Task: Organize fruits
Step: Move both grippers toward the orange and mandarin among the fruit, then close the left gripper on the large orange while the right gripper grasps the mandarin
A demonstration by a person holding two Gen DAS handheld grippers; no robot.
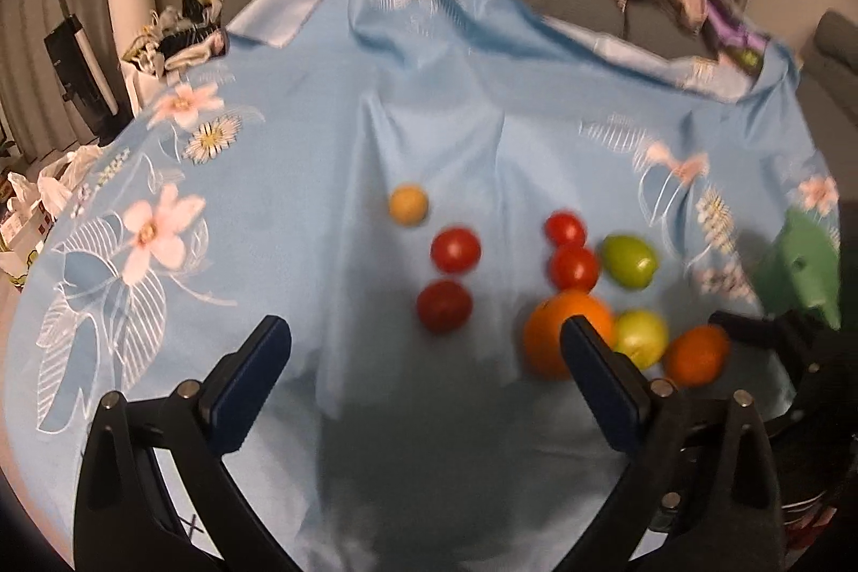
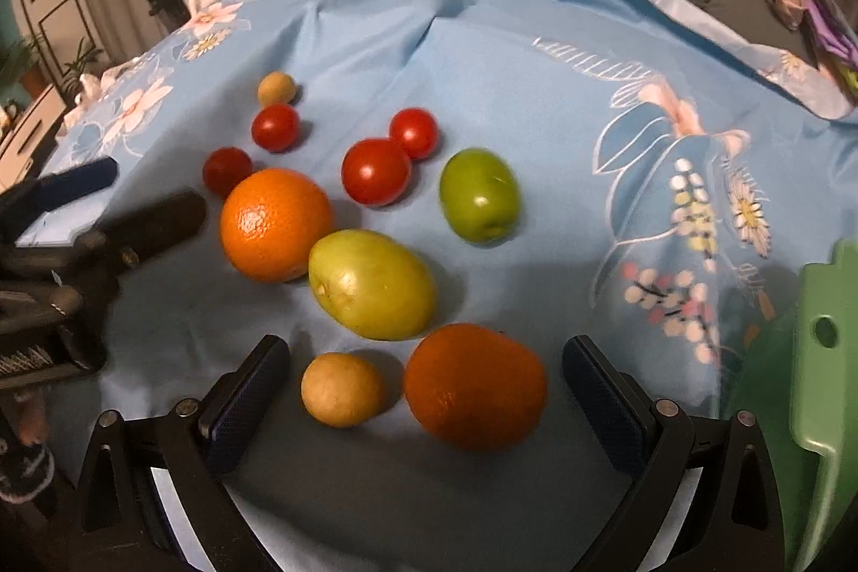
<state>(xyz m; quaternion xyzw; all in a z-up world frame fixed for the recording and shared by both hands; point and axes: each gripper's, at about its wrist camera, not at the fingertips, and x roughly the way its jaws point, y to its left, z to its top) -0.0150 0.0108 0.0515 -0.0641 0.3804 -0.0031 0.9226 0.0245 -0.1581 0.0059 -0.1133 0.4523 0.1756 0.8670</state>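
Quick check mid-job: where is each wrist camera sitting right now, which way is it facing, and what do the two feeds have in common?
Left wrist: sits behind the open left gripper, facing forward over the blue floral cloth at the fruits; the right gripper shows at right.
Right wrist: sits behind the open right gripper, low and close over the fruits, a nearer orange between its fingers; the left gripper shows at left.
Shared: cloth, four tomatoes, larger orange, green container.

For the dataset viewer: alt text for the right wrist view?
Open right gripper hovers over fruit on a blue floral cloth: two oranges, two green fruits, four red tomatoes, two small tan fruits. A green basket sits at right; the left gripper enters from left.
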